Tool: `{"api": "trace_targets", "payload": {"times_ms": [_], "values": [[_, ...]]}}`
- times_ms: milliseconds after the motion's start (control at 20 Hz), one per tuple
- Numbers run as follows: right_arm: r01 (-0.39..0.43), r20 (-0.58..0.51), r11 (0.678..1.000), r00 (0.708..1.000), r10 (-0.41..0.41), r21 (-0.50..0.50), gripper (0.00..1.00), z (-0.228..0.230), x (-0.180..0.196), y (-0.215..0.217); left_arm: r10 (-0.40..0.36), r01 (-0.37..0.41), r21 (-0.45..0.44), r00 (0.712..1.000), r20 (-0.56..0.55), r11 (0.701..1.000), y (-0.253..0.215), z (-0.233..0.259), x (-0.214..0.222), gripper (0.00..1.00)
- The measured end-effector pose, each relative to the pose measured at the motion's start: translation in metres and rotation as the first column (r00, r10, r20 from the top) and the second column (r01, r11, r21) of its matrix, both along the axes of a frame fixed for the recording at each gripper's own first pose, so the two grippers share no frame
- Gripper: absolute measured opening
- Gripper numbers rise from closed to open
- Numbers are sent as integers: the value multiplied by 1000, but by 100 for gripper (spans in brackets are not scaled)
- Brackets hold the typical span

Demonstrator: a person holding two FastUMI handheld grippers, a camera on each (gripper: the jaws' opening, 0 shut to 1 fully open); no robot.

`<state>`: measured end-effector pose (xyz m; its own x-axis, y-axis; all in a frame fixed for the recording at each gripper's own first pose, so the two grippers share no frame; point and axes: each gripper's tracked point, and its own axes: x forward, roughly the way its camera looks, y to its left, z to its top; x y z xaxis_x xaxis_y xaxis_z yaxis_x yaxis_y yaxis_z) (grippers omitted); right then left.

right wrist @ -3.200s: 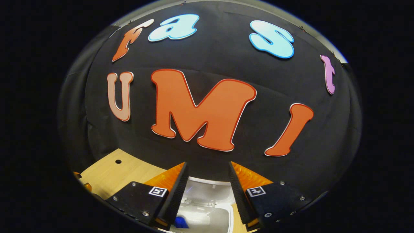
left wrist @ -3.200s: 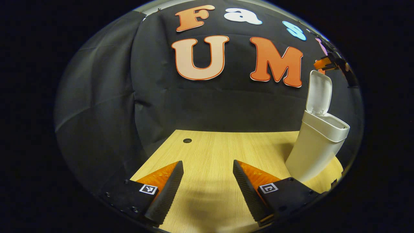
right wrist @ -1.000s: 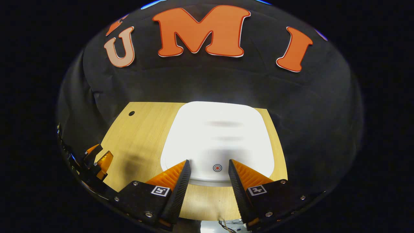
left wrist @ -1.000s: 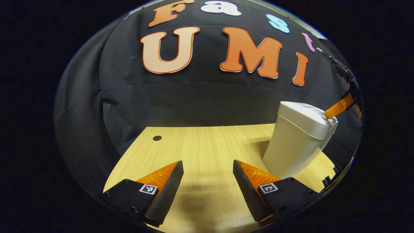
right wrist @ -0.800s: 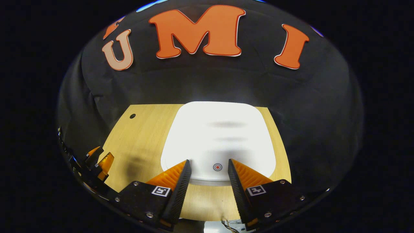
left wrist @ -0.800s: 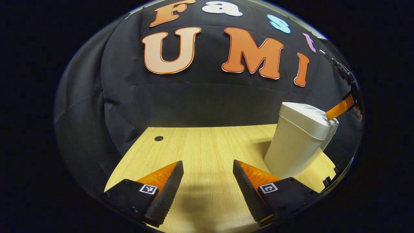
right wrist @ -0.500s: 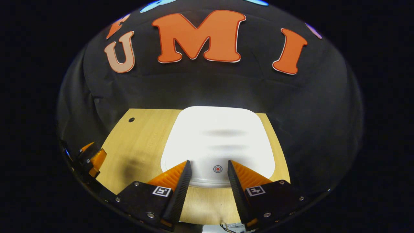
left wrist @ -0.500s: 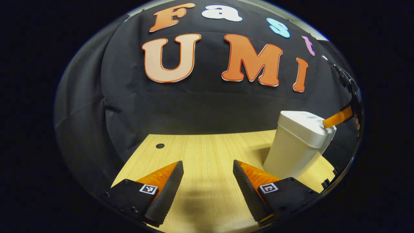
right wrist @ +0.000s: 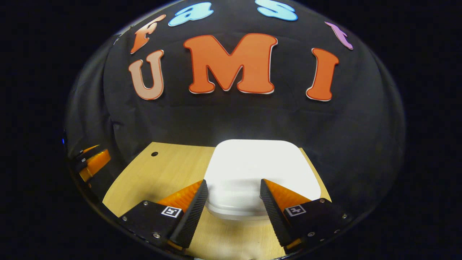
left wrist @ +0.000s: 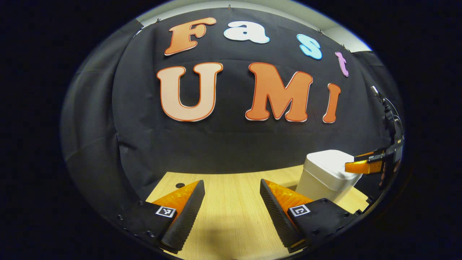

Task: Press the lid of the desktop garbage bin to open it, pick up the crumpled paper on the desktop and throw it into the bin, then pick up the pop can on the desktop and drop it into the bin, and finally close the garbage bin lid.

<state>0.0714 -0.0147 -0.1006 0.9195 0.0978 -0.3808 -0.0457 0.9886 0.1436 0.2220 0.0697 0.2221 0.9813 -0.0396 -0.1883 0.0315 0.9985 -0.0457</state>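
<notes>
The white desktop garbage bin [left wrist: 325,177] stands at the right of the wooden table [left wrist: 231,216], its lid [right wrist: 263,173] shut flat. My right gripper [right wrist: 234,186] hovers open just above the lid's near edge, nothing between its fingers; in the left gripper view it is seen over the bin's right side as the right gripper [left wrist: 364,165]. My left gripper [left wrist: 232,186] is open over bare table to the left of the bin, holding nothing. In the right gripper view the left gripper [right wrist: 90,160] sits at the far left edge.
A small round hole [right wrist: 154,154] marks the table's far left corner. The black cloth wall [left wrist: 231,137] rises directly behind the table and bin. Bare wood lies between the bin and the left gripper.
The lid, upright and open 3.2 s ago, is now shut. In the last second both grippers have tilted up and drawn back, and the right one has lifted off the lid.
</notes>
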Motion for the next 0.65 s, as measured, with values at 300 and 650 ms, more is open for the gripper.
{"api": "trace_targets", "payload": {"times_ms": [300,650], "values": [[-9,222,1000,975,15,-27,90,49,-2,23,39,-40,12,993,110,999,9,44,-5,94],[-17,327,999,944,33,-52,90,68,-13,34,55,-56,2,985,163,998,15,48,-13,98]]}}
